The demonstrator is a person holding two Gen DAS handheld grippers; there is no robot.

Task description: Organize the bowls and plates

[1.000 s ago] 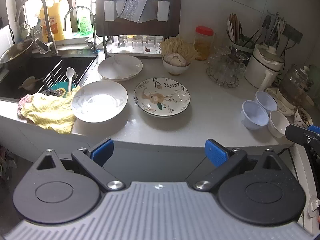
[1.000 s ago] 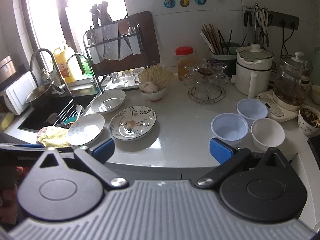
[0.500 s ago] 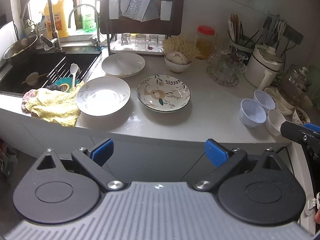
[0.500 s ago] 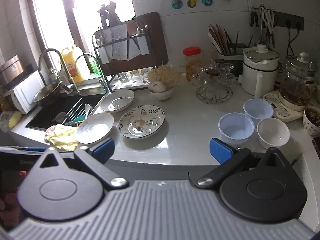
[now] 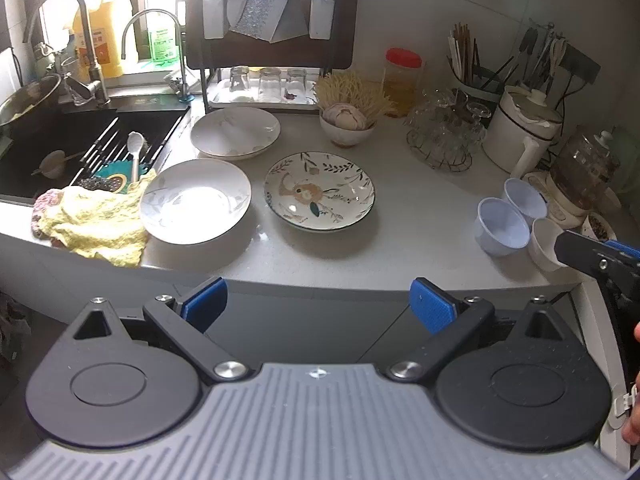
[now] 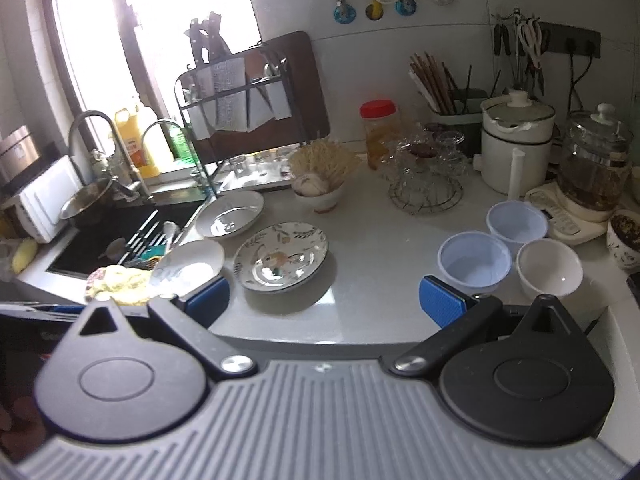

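Three plates lie on the white counter: a patterned plate (image 5: pixel 320 191) (image 6: pixel 281 257), a white plate (image 5: pixel 196 201) (image 6: pixel 188 267) left of it, and a second white plate (image 5: pixel 235 133) (image 6: pixel 230 219) behind. Two pale blue bowls (image 5: pixel 502 226) (image 6: pixel 474 262) and a white bowl (image 6: pixel 549 273) stand together at the right. My left gripper (image 5: pixel 318 305) is open and empty, held off the counter's front edge. My right gripper (image 6: pixel 324 303) is open and empty, over the front edge between the patterned plate and the bowls. Its tip shows in the left wrist view (image 5: pixel 596 258).
A yellow cloth (image 5: pixel 94 222) lies at the sink's (image 5: pixel 60 148) edge. A dish rack (image 5: pixel 272 40), a bowl of garlic (image 5: pixel 347 126), a wire basket of glassware (image 5: pixel 444 136), a white cooker (image 5: pixel 524 132) and a glass kettle (image 6: pixel 596 160) stand along the back.
Both grippers have drifted slightly; the right view has moved a little closer to the counter. Nothing on the counter has moved and both stay open.
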